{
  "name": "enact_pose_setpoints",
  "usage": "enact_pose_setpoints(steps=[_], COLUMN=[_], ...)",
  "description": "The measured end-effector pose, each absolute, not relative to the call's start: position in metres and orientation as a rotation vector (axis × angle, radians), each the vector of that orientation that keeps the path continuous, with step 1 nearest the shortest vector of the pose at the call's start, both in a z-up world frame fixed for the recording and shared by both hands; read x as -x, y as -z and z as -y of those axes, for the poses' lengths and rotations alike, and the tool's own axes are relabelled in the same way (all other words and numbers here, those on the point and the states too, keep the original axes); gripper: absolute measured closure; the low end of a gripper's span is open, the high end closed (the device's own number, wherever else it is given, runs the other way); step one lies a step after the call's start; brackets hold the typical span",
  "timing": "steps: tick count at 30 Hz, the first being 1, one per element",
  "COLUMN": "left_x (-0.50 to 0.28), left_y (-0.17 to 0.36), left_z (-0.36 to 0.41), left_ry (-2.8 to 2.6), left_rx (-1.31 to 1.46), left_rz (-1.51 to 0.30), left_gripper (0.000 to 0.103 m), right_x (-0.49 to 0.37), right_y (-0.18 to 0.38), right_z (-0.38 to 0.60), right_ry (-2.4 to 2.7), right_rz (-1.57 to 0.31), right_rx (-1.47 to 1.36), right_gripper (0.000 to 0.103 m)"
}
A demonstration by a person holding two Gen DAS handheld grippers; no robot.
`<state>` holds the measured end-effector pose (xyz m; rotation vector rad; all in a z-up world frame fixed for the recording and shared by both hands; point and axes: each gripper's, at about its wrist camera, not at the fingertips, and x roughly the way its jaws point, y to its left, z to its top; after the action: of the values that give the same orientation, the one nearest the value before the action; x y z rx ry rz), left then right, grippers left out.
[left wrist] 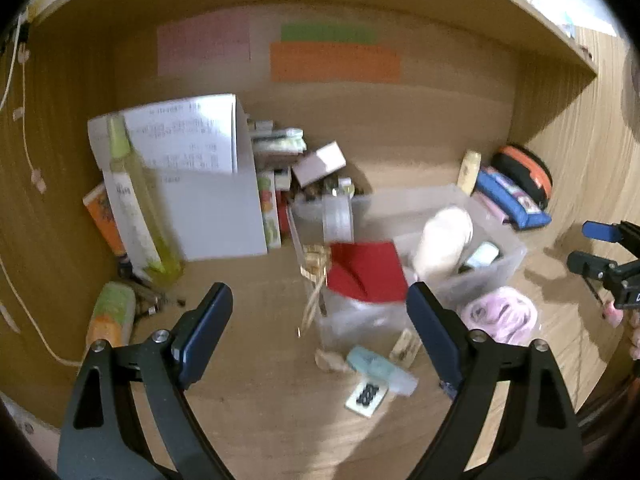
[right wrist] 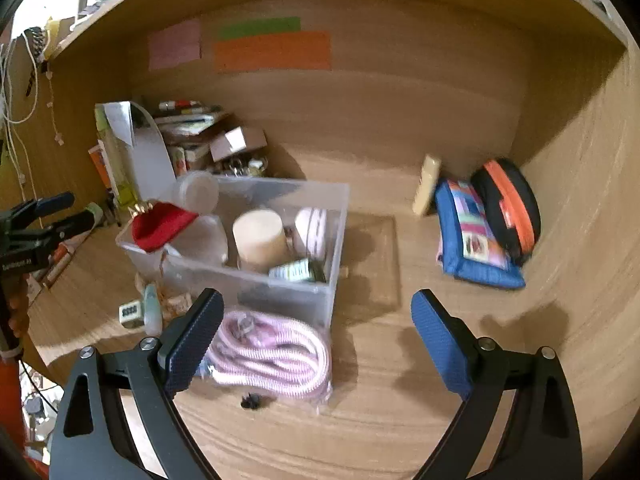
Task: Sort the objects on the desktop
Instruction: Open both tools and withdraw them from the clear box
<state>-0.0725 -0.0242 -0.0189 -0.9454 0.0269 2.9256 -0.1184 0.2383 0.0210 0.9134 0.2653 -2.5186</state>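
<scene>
A clear plastic bin [left wrist: 500, 258] [right wrist: 280, 294] stands mid-desk holding a red pouch [left wrist: 366, 276] [right wrist: 160, 226], a cream cylinder [left wrist: 440, 244] [right wrist: 260, 240] and a small bottle [right wrist: 296, 270]. A bagged pink cable [right wrist: 272, 352] [left wrist: 500, 314] lies in front of the bin. My left gripper [left wrist: 319, 294] hovers open before the bin's red-pouch end, nothing between its fingers. My right gripper [right wrist: 318, 299] is open above the desk, its left finger over the cable bag, holding nothing. Each gripper shows at the other view's edge [left wrist: 586, 245] [right wrist: 76, 209].
A teal tube [left wrist: 380, 366] and a black-and-white tag [left wrist: 366, 396] lie loose near the bin. A white box [left wrist: 200, 184], a green bottle [left wrist: 136, 200] and stacked small boxes crowd the back left. A blue pouch [right wrist: 472, 240] and an orange-black case [right wrist: 512, 208] lean at the right wall.
</scene>
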Motion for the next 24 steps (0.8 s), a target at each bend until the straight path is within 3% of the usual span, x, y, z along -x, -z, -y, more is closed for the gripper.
enact_pose_setpoints(steps=[18,22,24], left_x=[0.056,0.059,0.061], left_y=[0.097,0.106,0.108], left_z=[0.013,0.008,0.006], left_ry=[-2.801,-2.757,-2.748], left_rx=[1.208,1.243,1.246], left_rz=[-0.071,-0.09,-0.1], left_gripper=[0.014,0.032,0.032], right_x=[0.104,0.11,0.115], right_y=[0.062,0.073,0.076], right_z=[-0.235,-0.24,-0.244], right_ry=[2.402,2.395,2.361], right_rz=[-0.296,-0.322,-0.285], right_rx=[-1.117,-1.173,-1.205], right_gripper=[0.009,0.009,0.009])
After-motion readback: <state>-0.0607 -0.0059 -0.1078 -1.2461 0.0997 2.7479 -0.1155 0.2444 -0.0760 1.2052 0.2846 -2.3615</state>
